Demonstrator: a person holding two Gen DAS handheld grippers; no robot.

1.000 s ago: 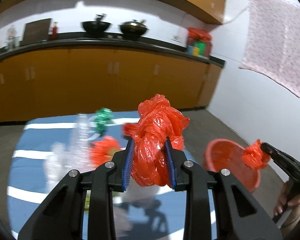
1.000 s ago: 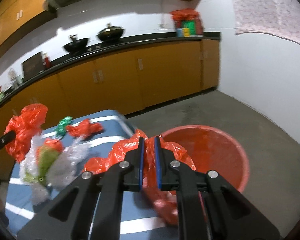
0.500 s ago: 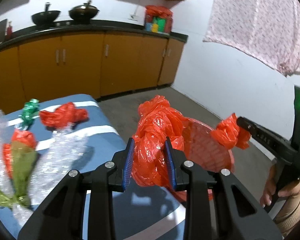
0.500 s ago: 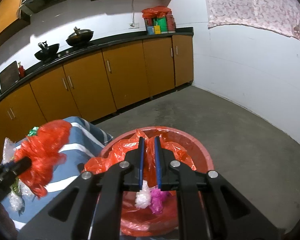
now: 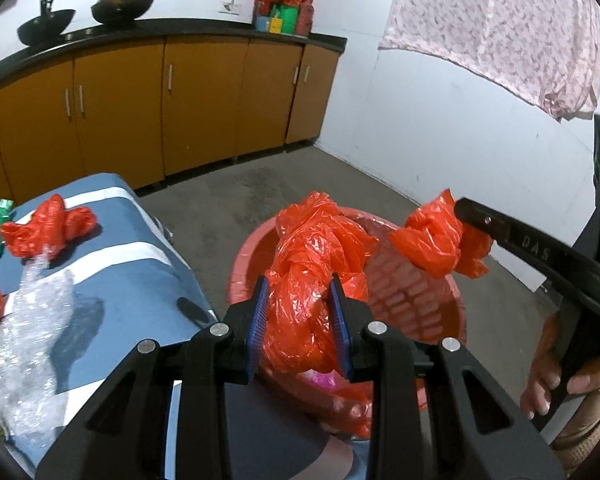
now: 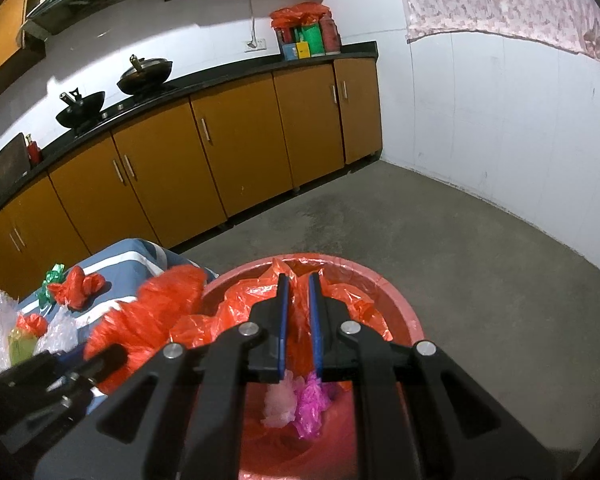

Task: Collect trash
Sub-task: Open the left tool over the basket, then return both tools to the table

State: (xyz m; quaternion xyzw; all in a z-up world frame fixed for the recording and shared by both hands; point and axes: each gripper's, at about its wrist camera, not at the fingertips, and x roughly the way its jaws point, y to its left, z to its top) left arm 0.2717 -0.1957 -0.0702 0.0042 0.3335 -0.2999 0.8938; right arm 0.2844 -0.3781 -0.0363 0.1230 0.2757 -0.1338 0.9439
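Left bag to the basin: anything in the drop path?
Nothing visible blocks it. The left gripper holds its red bag over the basin, whose mouth is open below. The right gripper hangs its own bag beside, not underneath.

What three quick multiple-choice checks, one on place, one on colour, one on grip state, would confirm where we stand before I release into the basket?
1. Where is the right gripper?
A. over the red basket
B. over the blue striped table
C. at the counter

2. What colour is the crumpled bag lying deepest in the basket, beside the pale one?
A. green
B. magenta
C. black

3. What is the left gripper doing?
A. hanging open
B. shut on clear bubble wrap
C. shut on a red plastic bag

Answers: 1 A, the basket rim curves right beneath its fingers; 2 B, a magenta bag shows below the fingers; 3 C, red film bulges between the blue pads.
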